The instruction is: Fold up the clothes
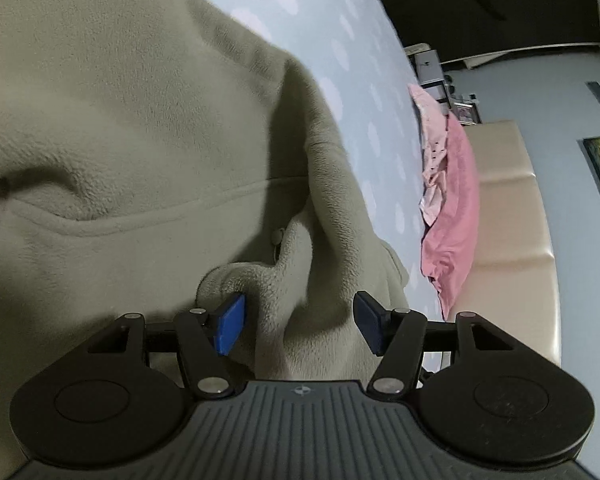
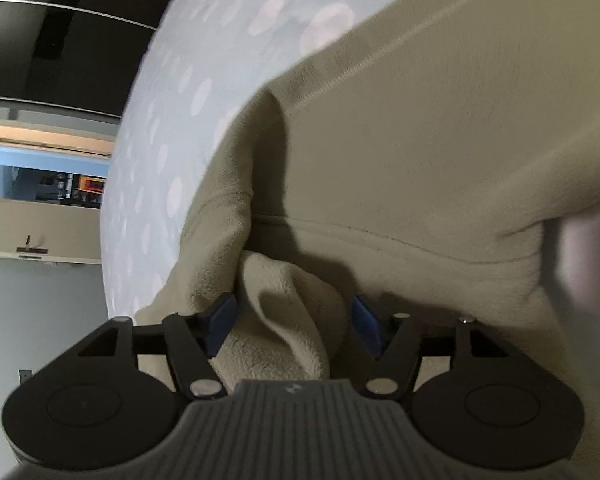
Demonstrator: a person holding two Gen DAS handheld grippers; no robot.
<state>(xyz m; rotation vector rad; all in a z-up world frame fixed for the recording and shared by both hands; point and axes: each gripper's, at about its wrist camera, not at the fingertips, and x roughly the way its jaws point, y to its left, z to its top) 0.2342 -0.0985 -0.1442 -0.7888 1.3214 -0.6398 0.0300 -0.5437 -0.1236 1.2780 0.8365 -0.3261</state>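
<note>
**Left wrist view: fleece edge sits between both open tools**

Left wrist view shows the beige fleece garment spread on the dotted bed sheet, a bunched fold of its edge lying between the parted pads of the left tool, not yet pinched. Right wrist view shows the right tool likewise spread wide around another fold of the same edge. The hem seam runs crosswise ahead of both. Only the left view shows the pink clothes further off.
</note>
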